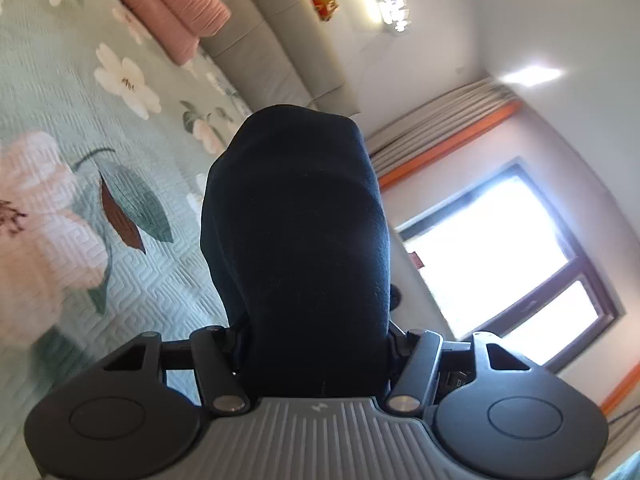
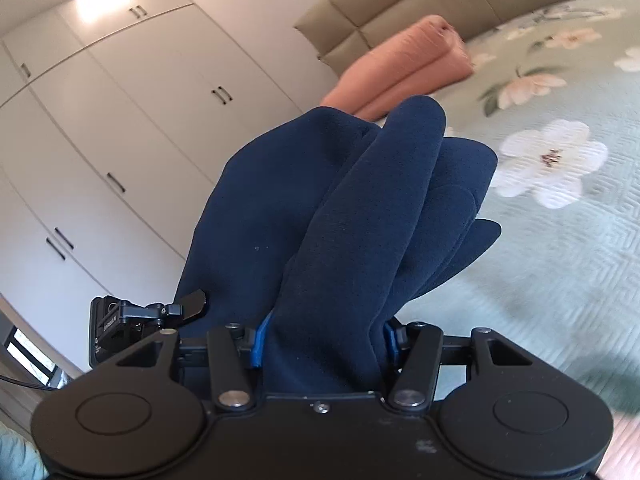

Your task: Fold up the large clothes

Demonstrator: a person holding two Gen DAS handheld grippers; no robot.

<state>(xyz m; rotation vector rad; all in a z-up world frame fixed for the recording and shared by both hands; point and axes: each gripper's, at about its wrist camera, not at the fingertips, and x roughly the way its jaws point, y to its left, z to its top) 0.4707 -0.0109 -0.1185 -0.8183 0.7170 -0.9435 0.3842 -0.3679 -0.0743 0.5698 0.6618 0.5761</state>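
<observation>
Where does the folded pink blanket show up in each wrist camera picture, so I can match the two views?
Left wrist view: the pink blanket lies at the top left, on the floral bedspread, against the grey headboard.
Right wrist view: the pink blanket sits upper centre-right, just behind the navy garment.
Shared landmark: the grey headboard, directly behind the blanket in both.

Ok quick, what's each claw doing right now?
Left claw: shut on the navy garment.
Right claw: shut on the same navy garment.
</observation>
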